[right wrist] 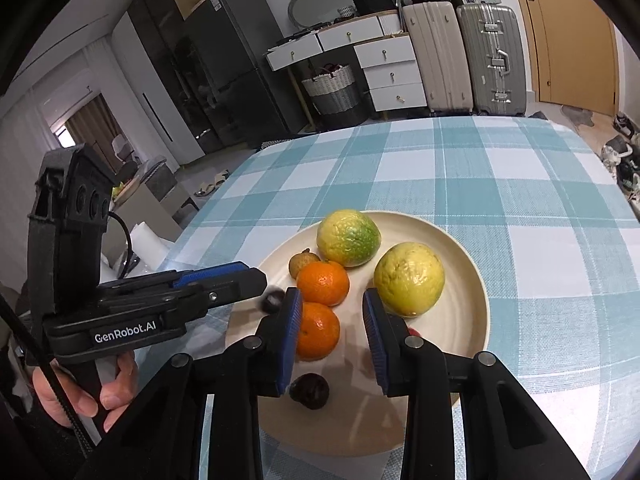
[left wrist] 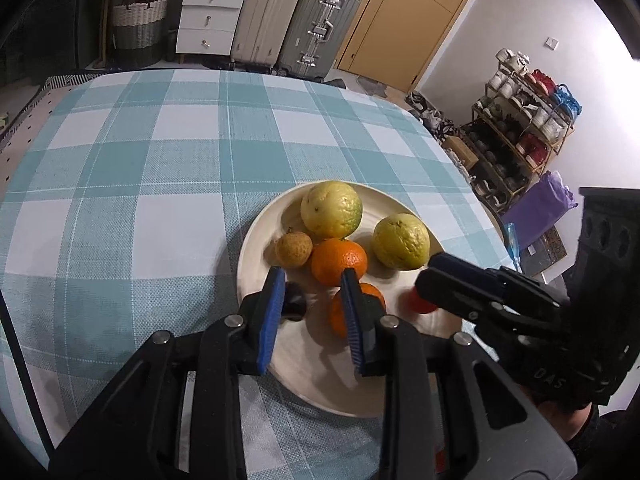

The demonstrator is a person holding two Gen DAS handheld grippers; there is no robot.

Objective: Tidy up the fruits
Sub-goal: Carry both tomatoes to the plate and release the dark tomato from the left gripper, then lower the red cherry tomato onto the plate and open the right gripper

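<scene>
A cream plate (left wrist: 280,364) (right wrist: 468,280) on the checked tablecloth holds two yellow-green guavas (left wrist: 331,209) (left wrist: 401,241) (right wrist: 348,237) (right wrist: 409,278), two oranges (left wrist: 338,261) (left wrist: 372,300) (right wrist: 323,282) (right wrist: 318,330), a small brown longan (left wrist: 293,248) (right wrist: 302,261), a dark round fruit (left wrist: 294,300) (right wrist: 309,391) and a small red fruit (left wrist: 420,304). My left gripper (left wrist: 314,276) is open and empty over the plate's near-left rim. My right gripper (right wrist: 332,300) is open and empty above the plate, beside the near orange. A blurred dark fruit (right wrist: 272,302) sits by the left gripper's tip.
The teal-and-white checked tablecloth (left wrist: 160,168) covers the table. Beyond it stand suitcases (left wrist: 304,20), white drawers (left wrist: 208,12), a woven basket (left wrist: 138,26) and a shelf of teaware (left wrist: 520,120). A fridge (right wrist: 224,64) stands at the back left.
</scene>
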